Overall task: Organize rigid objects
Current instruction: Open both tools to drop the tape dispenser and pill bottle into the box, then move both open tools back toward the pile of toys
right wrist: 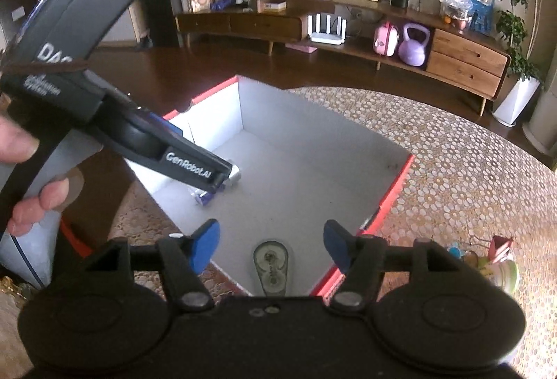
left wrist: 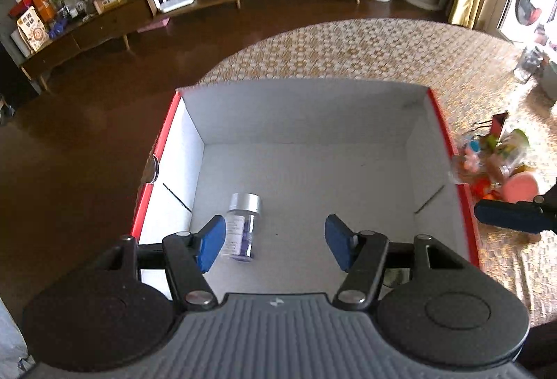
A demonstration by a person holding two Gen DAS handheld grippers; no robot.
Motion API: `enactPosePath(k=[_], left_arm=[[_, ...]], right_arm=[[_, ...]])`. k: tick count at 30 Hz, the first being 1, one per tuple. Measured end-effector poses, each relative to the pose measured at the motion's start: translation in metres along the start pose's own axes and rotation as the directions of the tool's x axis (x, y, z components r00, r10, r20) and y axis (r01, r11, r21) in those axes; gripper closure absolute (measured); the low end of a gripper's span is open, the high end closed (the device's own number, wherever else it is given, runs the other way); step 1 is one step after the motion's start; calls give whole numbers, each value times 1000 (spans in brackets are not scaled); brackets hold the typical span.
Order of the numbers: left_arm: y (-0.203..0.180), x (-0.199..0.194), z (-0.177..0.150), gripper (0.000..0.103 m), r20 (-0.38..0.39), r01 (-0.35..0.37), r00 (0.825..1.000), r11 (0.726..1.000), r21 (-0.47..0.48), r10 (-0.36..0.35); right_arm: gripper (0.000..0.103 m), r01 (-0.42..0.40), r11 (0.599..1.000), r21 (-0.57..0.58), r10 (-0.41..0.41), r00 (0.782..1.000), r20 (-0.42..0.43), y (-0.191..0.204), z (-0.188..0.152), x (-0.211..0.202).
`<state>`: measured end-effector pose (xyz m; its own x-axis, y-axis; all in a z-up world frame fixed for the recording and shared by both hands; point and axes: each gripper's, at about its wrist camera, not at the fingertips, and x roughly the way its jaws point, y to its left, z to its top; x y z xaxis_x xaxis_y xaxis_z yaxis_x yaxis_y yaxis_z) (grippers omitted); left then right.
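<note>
Both tools, left tool [left wrist: 275,241] and right tool [right wrist: 271,245], are hovering open and empty, angling down over a red-edged box [left wrist: 438,121] on a patterned table [left wrist: 348,45].

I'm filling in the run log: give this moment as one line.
left gripper: open, empty | right gripper: open, empty | box: small bottle lying inside, correction-tape dispenser inside | leftover items: beside box

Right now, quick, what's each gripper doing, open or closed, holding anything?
Left gripper: open, holding nothing; the small bottle lies loose in the box.
Right gripper: open, holding nothing; the tape dispenser lies in the box below it.
</note>
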<state>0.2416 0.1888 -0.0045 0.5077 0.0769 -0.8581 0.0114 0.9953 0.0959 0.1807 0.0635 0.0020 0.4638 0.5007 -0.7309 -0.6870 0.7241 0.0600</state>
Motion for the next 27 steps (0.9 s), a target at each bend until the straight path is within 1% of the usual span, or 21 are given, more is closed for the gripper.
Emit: enactPosePath(k=[3,7,11,16,20,22,24,26,27], left_arm=[[-5,-12,-4,41,25,-5,1000,1000,2,5],[-8,-25,-11,41,44,3,999,1000,-7,-3],[-19,-38,-19,41,67,9,998,1000,4,-9],[-35,-50,-31,41,88,44,995,999,12,-45],[-52,-59,-43,40,116,55,992,998,17,-57],[-59,-64,-49,39,128,63,990,998,13,-64],[-66,-69,-54,32,144,59,988,998,5,-59],[-72,-73,-60,28,166,67,984,998,0,-66],[-74,-74,-62,26,174,70,982,998,-3,-68]], right_arm=[[29,-11,1000,19,11,1000,23,-3,-4,-13],[27,-28,999,45,26,998,49,-7,-9,-29],[22,-40,997,62,34,996,82,-12,-16,-46],[17,-55,995,87,44,992,120,-22,-30,-70],[12,-65,992,110,48,987,150,-29,-43,-87],[11,-68,990,121,48,986,161,-32,-49,-94],[8,-65,990,128,43,984,173,-35,-58,-103],[3,-66,988,136,41,983,180,-39,-66,-110],[3,-66,988,141,39,982,184,-41,-70,-113]])
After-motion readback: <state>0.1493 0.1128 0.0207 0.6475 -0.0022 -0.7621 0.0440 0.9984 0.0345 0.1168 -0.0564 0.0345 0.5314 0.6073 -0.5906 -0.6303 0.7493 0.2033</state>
